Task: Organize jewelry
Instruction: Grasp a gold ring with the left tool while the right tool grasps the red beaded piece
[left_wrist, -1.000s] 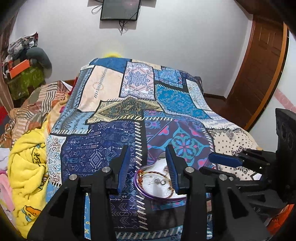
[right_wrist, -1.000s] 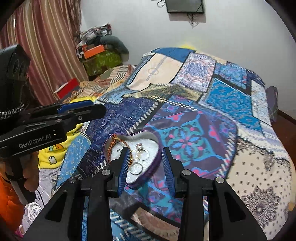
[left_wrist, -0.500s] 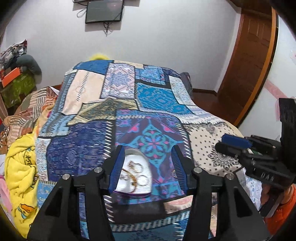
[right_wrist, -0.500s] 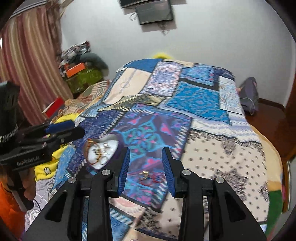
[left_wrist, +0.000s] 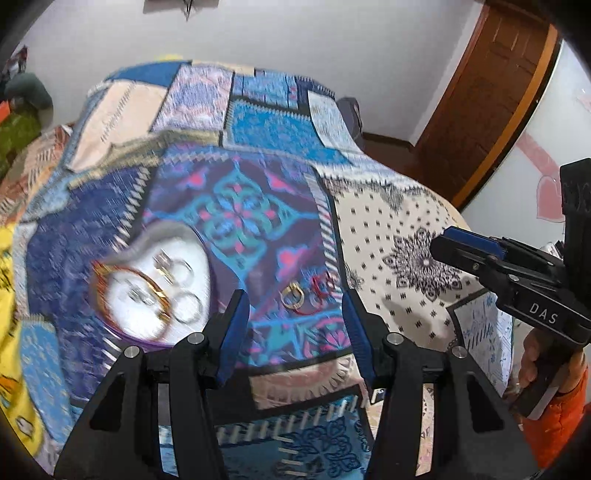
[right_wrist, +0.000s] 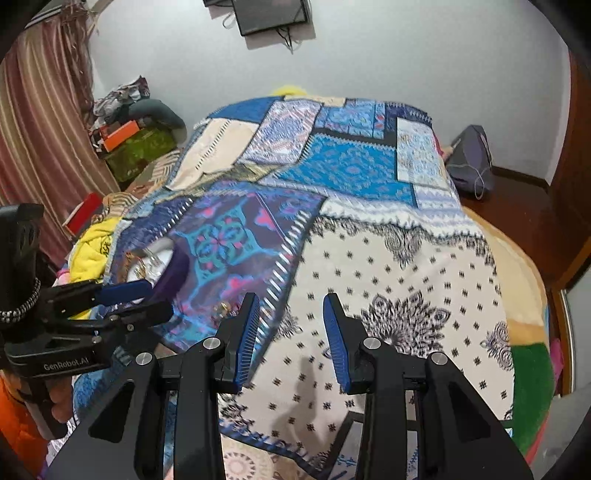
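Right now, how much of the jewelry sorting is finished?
Partly. Several rings and a bangle already lie in the heart-shaped tray. Both grippers are empty; the left gripper frames a gold ring and red piece still loose on the bedspread.

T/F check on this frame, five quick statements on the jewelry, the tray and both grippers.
1. The heart-shaped tray holds several rings and a bangle. True.
2. A gold ring lies loose on the bedspread, outside the tray. True.
3. The left gripper is clamped on the gold ring. False: its jaws stand open with nothing between the pads; the ring lies on the cloth beyond them.
4. The right gripper carries a bangle. False: its jaws are apart and empty, over the dotted cream patch.
5. Red jewelry lies inside the tray. False: it lies on the bedspread beside the gold ring.
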